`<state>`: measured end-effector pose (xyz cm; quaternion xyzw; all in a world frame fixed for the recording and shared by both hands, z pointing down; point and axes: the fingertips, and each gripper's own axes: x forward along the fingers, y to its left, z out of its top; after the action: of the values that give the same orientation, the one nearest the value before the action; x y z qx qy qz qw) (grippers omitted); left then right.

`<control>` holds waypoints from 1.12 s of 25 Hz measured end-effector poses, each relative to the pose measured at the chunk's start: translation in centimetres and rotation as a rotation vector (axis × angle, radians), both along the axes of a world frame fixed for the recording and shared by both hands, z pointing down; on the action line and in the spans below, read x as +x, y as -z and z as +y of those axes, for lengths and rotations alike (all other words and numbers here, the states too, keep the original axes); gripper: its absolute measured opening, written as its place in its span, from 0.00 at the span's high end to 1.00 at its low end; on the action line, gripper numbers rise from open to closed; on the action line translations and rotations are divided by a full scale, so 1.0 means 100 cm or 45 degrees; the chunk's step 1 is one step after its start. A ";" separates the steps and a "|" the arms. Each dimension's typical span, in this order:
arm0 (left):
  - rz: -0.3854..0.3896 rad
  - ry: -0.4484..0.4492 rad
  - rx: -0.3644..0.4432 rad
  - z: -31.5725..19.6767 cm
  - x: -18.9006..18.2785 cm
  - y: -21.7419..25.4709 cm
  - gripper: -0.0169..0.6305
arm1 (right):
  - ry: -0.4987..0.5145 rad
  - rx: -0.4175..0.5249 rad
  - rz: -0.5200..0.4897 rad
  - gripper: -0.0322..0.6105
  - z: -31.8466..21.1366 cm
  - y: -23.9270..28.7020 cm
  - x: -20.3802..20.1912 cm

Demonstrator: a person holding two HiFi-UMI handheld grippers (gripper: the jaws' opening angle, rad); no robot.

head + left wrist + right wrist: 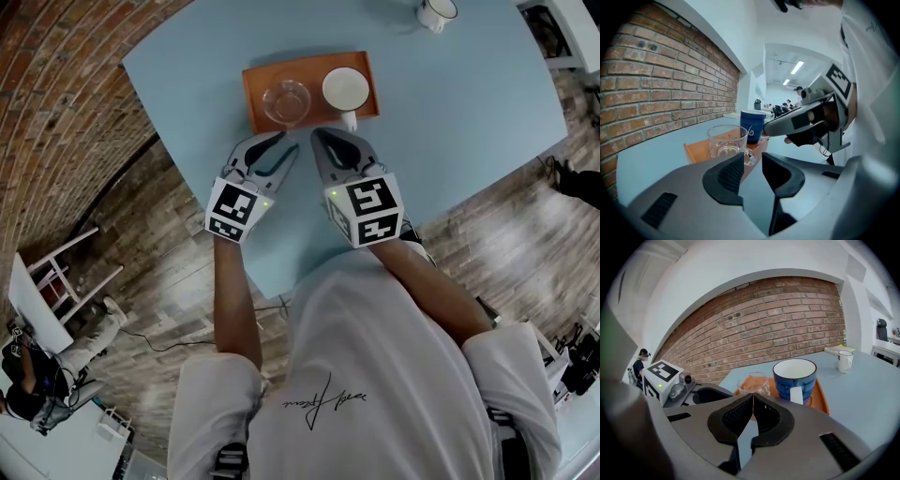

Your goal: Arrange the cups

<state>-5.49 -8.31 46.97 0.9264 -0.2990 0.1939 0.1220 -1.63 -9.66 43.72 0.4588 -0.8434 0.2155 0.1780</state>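
Jaws empty; glass cup [286,101] just beyond (on tray [255,86]).

No legible word, number or brand name is found in any view. A line of black handwritten-style script is printed on the white shirt [375,347]; its letters cannot be read. Black-and-white square code patterns, without characters, are carried on the left marker cube [233,210] and the right marker cube [366,210]. The same patterns are partly shown in the two gripper views. A white swirl mark resembling a "6" is painted on the side of the blue cup [752,125], as shown in the left gripper view.
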 end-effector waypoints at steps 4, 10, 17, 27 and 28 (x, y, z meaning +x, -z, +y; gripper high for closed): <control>0.016 0.005 0.007 -0.006 0.000 0.004 0.78 | -0.041 -0.039 0.051 0.91 -0.014 -0.015 -0.003; 0.011 -0.007 0.010 -0.008 0.002 0.003 0.78 | -0.055 -0.073 0.051 0.91 -0.020 -0.025 -0.010; 0.017 -0.012 0.010 -0.009 0.004 0.004 0.78 | -0.070 -0.077 0.039 0.91 -0.025 -0.026 -0.012; 0.020 0.000 0.012 -0.011 0.004 0.005 0.78 | -0.069 -0.083 0.023 0.92 -0.026 -0.026 -0.013; 0.024 0.002 0.016 -0.011 0.003 0.005 0.78 | -0.070 -0.083 0.022 0.92 -0.026 -0.026 -0.013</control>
<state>-5.15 -9.44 46.51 0.9286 -0.2998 0.1832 0.1192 -2.95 -12.29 46.30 0.4777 -0.8214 0.2439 0.1940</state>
